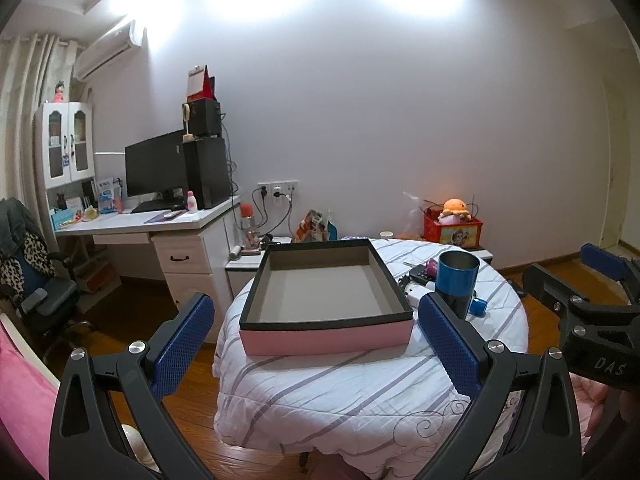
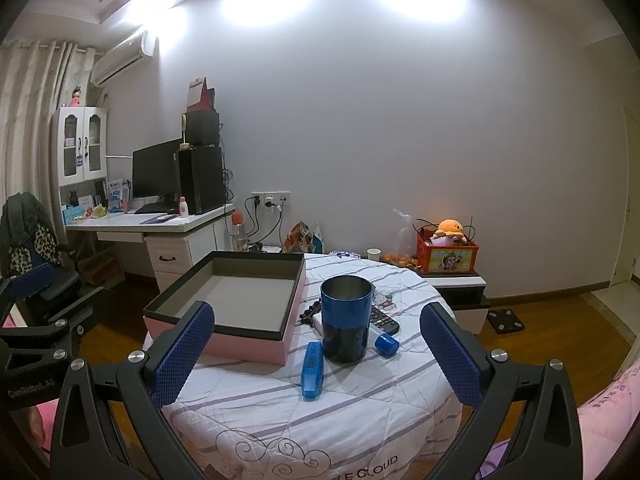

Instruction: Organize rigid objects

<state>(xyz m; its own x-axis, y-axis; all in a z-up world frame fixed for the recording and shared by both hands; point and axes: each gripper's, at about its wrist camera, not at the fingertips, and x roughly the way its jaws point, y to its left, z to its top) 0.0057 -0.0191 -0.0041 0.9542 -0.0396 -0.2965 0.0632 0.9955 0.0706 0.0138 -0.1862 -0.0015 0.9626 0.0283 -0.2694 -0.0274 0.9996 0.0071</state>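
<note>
An empty pink box with a black rim [image 1: 326, 332] [image 2: 244, 346] lies on a round table under a striped quilt [image 1: 320, 384] [image 2: 360, 396]. To its right stands a blue and black metal cup [image 1: 457, 280] [image 2: 346, 318]. Around the cup lie a flat blue case [image 2: 312, 370], a small blue cap [image 2: 387, 345] [image 1: 478, 306], a black remote [image 2: 383, 320] and a white block [image 2: 318, 321]. My left gripper [image 1: 316, 350] is open in front of the box. My right gripper [image 2: 316, 350] is open, short of the cup and case. Both hold nothing.
A white desk [image 1: 160, 222] with a monitor and computer tower stands at the back left, an office chair [image 1: 32, 280] beside it. A red tin with an orange plush toy [image 2: 446, 250] sits on a low cabinet behind the table. The floor is wooden.
</note>
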